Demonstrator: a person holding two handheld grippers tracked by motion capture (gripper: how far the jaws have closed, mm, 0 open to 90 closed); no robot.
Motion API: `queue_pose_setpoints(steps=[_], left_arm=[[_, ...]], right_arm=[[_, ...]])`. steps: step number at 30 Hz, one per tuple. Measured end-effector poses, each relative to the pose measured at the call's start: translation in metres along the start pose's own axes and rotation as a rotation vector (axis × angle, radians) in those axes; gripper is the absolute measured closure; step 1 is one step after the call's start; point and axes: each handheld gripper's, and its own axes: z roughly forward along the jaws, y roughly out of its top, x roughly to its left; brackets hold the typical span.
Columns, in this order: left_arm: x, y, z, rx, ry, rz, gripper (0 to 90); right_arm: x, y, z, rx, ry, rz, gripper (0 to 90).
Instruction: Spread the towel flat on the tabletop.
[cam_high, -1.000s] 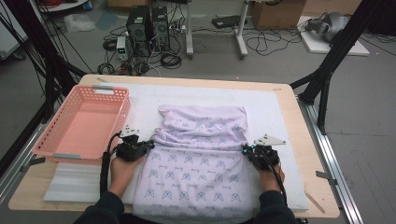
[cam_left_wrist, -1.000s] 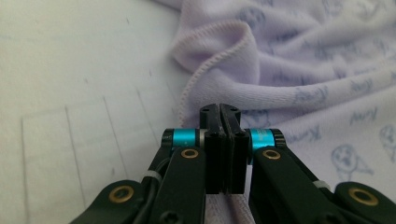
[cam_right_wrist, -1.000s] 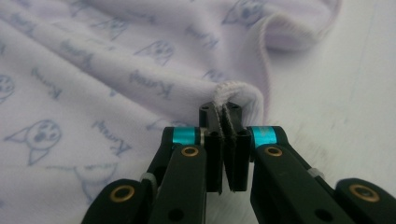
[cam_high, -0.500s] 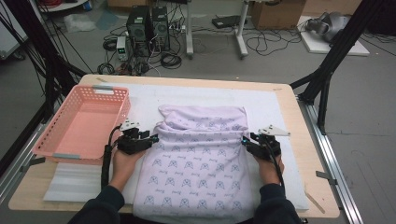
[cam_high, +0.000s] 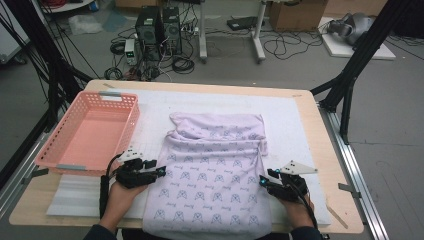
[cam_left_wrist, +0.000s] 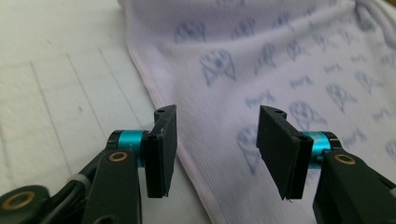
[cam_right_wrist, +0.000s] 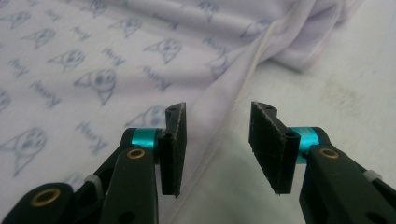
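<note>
A lilac garment (cam_high: 212, 170) printed with small blue figures lies flat on the white mat, its far part folded over. My left gripper (cam_high: 161, 172) sits at its left edge and my right gripper (cam_high: 261, 181) at its right edge, both near the person. Seen from the left gripper, the left gripper (cam_left_wrist: 217, 116) is open; its jaws have just been opening, and the garment (cam_left_wrist: 280, 60) hem runs under the gap untouched. The right gripper (cam_right_wrist: 218, 112) is open too, its jaws likewise just opening, above the garment (cam_right_wrist: 93, 56) hem.
A pink plastic basket (cam_high: 60, 155) stands at the table's left. The white mat (cam_high: 300, 120) covers most of the wooden table. A ribbed white sheet (cam_high: 75, 195) lies front left, a thin wooden stick (cam_high: 336, 212) front right. Computers and cables sit on the floor beyond.
Both grippers let go of the garment's side edges and drew back toward the person along those edges. Their jaws, shut one second ago, now stand apart.
</note>
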Motion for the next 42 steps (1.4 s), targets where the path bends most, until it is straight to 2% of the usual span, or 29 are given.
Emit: queue_pose_setpoints(steps=[3, 5, 6, 8, 9, 10, 12, 15, 17, 20, 27, 29, 34, 38, 40, 42], left_arm=[[-0.003, -0.007, -0.008, 0.008, -0.006, -0.008, 49.9], [-0.005, -0.012, -0.013, 0.012, -0.016, -0.013, 51.9], [-0.007, -0.014, -0.016, 0.011, -0.022, -0.012, 54.0], [-0.012, -0.018, -0.018, 0.018, -0.011, 0.007, 61.2], [-0.016, -0.02, -0.019, 0.021, 0.01, 0.031, 68.1], [-0.019, -0.022, -0.019, 0.018, 0.033, 0.051, 75.7], [-0.021, -0.023, -0.02, 0.025, 0.031, 0.051, 87.5], [-0.023, -0.024, -0.025, 0.031, 0.031, 0.036, 88.2], [-0.023, -0.026, -0.029, 0.032, 0.017, 0.026, 88.3], [-0.021, -0.027, -0.038, 0.016, -0.012, 0.007, 88.3], [-0.025, -0.032, -0.058, 0.004, -0.056, 0.009, 88.3], [-0.025, -0.034, -0.063, -0.001, -0.08, -0.007, 88.3], [-0.031, -0.041, -0.082, 0.011, -0.145, 0.008, 88.3], [-0.036, -0.042, -0.096, -0.014, -0.208, -0.002, 88.3], [-0.036, -0.043, -0.098, -0.015, -0.209, 0.009, 88.1], [-0.036, -0.044, -0.092, -0.012, -0.174, 0.013, 84.4]], right_arm=[[0.005, -0.005, -0.004, 0.013, 0.005, -0.006, 55.3], [0.009, -0.008, -0.007, 0.042, 0.001, -0.018, 55.4], [0.011, -0.01, -0.008, 0.04, -0.004, -0.022, 57.7], [0.015, -0.012, -0.01, 0.039, 0.004, -0.027, 66.9], [0.016, -0.012, -0.011, 0.038, 0.007, -0.03, 75.1], [0.018, -0.012, -0.011, 0.043, 0.029, -0.027, 86.5], [0.022, -0.012, -0.011, 0.045, 0.022, -0.017, 88.2], [0.02, -0.013, -0.014, 0.053, 0.033, 0.007, 89.0], [0.02, -0.016, -0.02, 0.049, 0.034, -0.014, 89.0], [0.015, -0.021, -0.034, 0.016, 0.049, -0.004, 89.1], [0.018, -0.028, -0.054, -0.009, 0.066, -0.025, 89.1], [0.02, -0.029, -0.058, -0.014, 0.075, -0.033, 89.1], [0.029, -0.034, -0.076, -0.032, 0.099, -0.048, 89.1], [0.036, -0.04, -0.093, -0.049, 0.127, -0.058, 89.0], [0.038, -0.042, -0.099, -0.062, 0.139, -0.064, 89.0], [0.039, -0.043, -0.099, -0.058, 0.141, -0.066, 88.1]])
